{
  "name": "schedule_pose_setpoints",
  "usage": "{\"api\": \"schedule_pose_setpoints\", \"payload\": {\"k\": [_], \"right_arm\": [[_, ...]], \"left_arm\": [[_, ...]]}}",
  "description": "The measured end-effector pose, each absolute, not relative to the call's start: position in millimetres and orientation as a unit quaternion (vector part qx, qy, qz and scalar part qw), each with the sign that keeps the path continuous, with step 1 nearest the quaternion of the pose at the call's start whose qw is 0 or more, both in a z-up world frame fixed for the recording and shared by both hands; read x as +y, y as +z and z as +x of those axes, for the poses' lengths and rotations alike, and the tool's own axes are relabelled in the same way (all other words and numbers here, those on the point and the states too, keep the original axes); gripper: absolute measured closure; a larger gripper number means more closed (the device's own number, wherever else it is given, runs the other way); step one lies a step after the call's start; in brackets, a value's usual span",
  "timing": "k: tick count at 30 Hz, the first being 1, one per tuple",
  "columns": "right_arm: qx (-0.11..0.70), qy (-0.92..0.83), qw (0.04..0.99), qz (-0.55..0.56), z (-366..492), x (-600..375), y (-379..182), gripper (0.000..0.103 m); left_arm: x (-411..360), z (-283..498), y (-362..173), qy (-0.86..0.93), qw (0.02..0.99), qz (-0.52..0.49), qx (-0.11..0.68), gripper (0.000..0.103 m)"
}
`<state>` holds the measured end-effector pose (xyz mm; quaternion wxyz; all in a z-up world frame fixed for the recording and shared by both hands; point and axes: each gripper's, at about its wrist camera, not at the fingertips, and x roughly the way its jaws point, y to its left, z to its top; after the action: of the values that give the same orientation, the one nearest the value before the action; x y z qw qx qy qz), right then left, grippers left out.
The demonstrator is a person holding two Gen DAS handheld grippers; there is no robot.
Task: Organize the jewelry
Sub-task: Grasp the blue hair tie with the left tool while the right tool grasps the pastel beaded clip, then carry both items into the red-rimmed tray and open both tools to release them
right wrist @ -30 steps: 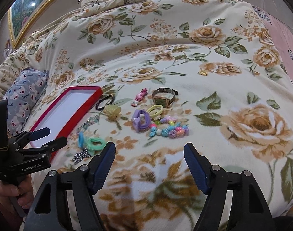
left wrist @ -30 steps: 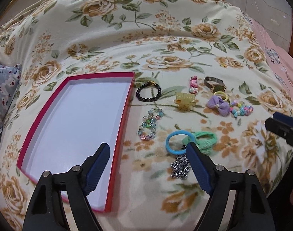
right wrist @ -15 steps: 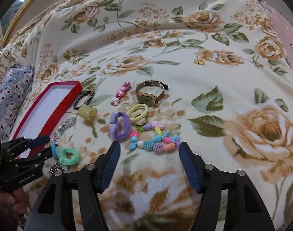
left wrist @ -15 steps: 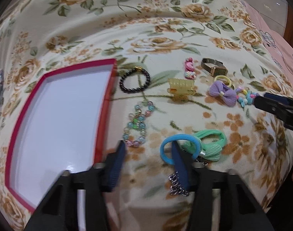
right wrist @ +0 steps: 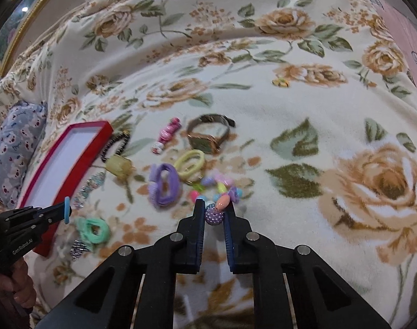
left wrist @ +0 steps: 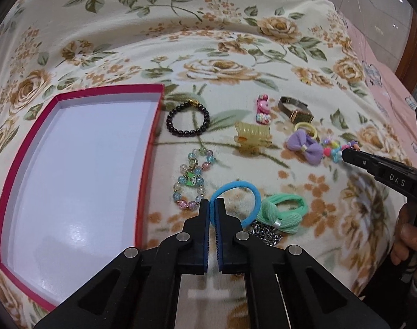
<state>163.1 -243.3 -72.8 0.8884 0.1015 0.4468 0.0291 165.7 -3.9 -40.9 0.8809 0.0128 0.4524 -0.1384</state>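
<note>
My left gripper (left wrist: 212, 205) is shut on the near side of a blue hair tie (left wrist: 236, 185), which lies on the floral blanket just right of the red-rimmed white box (left wrist: 109, 90). My right gripper (right wrist: 214, 213) has its jaws closing, and its pads press on a purple bead of the colourful bead bracelet (right wrist: 219, 183). The left wrist view shows the right gripper (left wrist: 344, 155) at that bracelet (left wrist: 332, 146). Seen from the right wrist, the left gripper (right wrist: 67, 209) pinches the blue tie beside the box (right wrist: 90, 126).
Around the two grips lie a black bead bracelet (left wrist: 186, 133), a pastel charm bracelet (left wrist: 192, 178), a yellow claw clip (left wrist: 252, 137), a pink clip (left wrist: 263, 109), a watch (left wrist: 296, 109), a purple bow (left wrist: 304, 148), a green scrunchie (left wrist: 282, 213) and a silver chain (left wrist: 266, 235).
Both grippers came down and forward to the blanket and closed from wide open. The left closed on the blue hair tie, the right on the colourful bead bracelet.
</note>
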Motion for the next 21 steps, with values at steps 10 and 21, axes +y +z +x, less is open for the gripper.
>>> {"api": "schedule_pose_setpoints", "payload": {"k": [10, 21], "right_arm": [[0.412, 0.088, 0.902, 0.094, 164.6, -203.5, -36.5, 0.090], [0.409, 0.169, 0.893, 0.080, 182.5, -131.8, -27.6, 0.090]], "left_arm": [[27.0, 146.4, -20.4, -0.116, 0.891, -0.015, 0.438, 0.100], [77.7, 139.2, -5.5, -0.062, 0.899, -0.043, 0.432, 0.100]]}}
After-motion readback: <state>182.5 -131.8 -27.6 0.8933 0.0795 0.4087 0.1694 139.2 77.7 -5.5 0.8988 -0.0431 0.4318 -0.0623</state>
